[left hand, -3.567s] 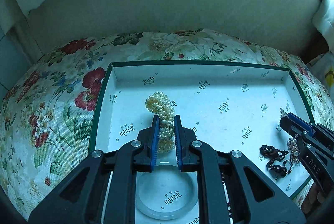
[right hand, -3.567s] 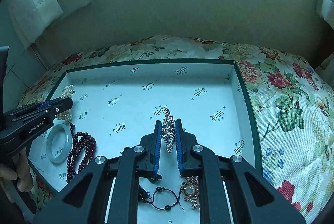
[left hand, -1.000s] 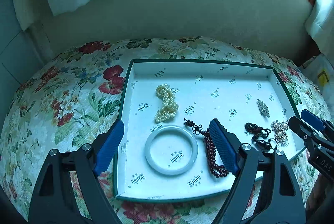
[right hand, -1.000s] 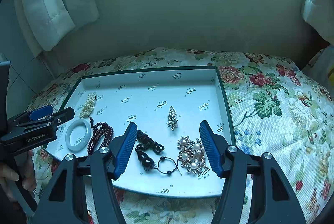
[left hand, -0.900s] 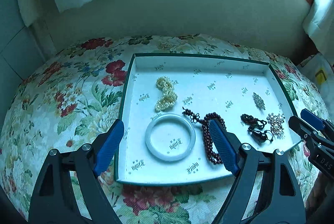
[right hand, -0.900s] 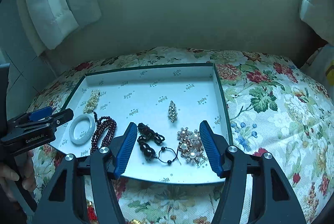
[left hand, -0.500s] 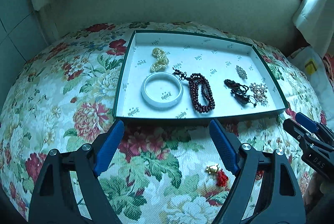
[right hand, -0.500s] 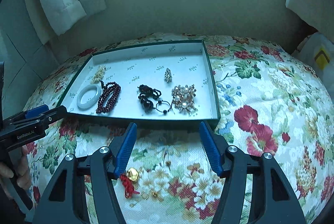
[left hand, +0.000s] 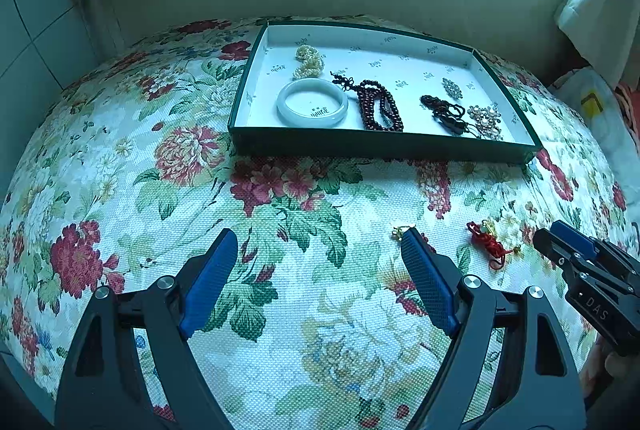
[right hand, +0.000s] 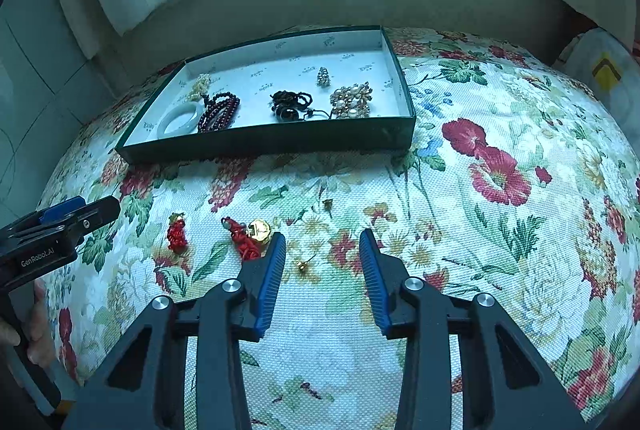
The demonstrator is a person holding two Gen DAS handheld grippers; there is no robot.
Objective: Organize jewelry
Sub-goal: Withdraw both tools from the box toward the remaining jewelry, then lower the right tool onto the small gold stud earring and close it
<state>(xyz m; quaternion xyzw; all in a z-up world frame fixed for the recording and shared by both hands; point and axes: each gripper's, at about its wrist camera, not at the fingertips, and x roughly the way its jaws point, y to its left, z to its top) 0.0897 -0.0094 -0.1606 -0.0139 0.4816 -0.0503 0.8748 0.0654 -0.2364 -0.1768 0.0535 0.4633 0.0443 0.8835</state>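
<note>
Already laid out in the green-rimmed tray [left hand: 384,145]: pearl strand [left hand: 309,61], jade bangle [left hand: 312,102], dark red bead bracelet [left hand: 378,105], black corded piece [left hand: 444,111], small brooch [left hand: 452,87], pearl cluster brooch [left hand: 486,119]. Still loose on the floral bench [right hand: 500,230], well short of the tray: red-corded gold charm [right hand: 250,234], a second red knotted piece [right hand: 177,232], a tiny gold stud [right hand: 302,265]. Left tongs [left hand: 316,280] spread wide, pinching nothing. Right tongs [right hand: 320,270] just closing partway, nothing gripped, stud lying just ahead between the tips. Probably about two-thirds done.
</note>
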